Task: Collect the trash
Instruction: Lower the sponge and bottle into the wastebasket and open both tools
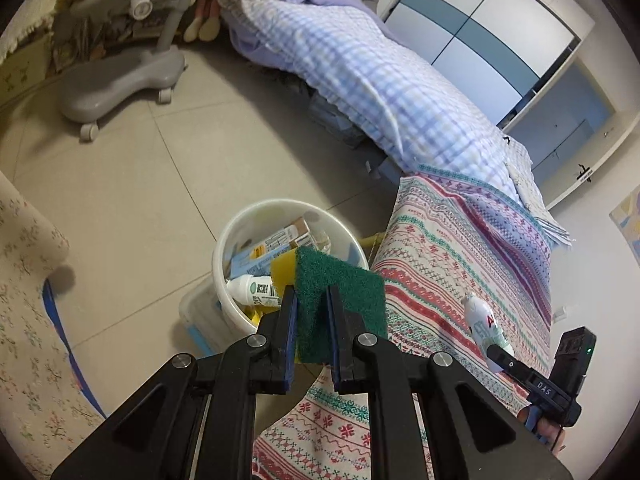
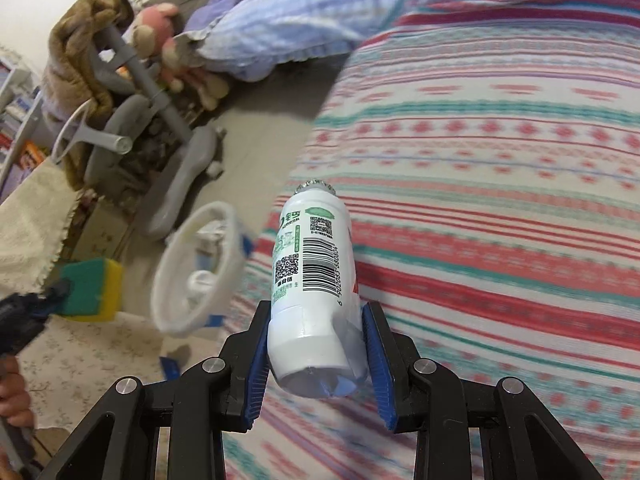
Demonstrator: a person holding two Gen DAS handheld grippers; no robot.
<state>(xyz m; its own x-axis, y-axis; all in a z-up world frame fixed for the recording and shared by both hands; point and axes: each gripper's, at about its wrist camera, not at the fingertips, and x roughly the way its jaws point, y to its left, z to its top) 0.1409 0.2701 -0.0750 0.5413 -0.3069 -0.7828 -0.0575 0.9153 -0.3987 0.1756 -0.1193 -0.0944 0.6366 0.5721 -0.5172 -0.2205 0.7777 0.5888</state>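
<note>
- The left gripper (image 1: 312, 322), black with blue pads, is clamped on a green-and-yellow scouring sponge (image 1: 340, 304); its 2 fingers (image 1: 289, 320) press the green scrubbing face from either side, and the yellow foam layer shows at the sponge's left edge.
- The right gripper (image 2: 316, 360) is clamped on a white plastic drink bottle with a green label and barcode (image 2: 316, 280); the blue pads grip its base and the foil-topped neck points away from the camera, tilted slightly left.
- In the left wrist view the same bottle (image 1: 486, 326) appears at the right, over the bed, held in the right gripper (image 1: 498, 354).
- In the right wrist view the sponge (image 2: 90, 290) shows at the left edge, held in the left gripper (image 2: 60, 294).
- Just beyond the sponge stands a round white plastic bin (image 1: 240, 224) on the tiled floor, beside the bed; inside lie a cardboard box (image 1: 272, 248) and a small white bottle (image 1: 252, 288).
- To the right lies a bed cover striped in red, teal and white (image 1: 440, 256).
- Farther off, a blue checked quilt (image 1: 360, 80) is heaped on the bed.
- At the far left stands a grey wheeled chair (image 1: 120, 80), with soft toys (image 1: 208, 12) behind it.
- A blue-and-white wardrobe (image 1: 480, 40) fills the far right.
</note>
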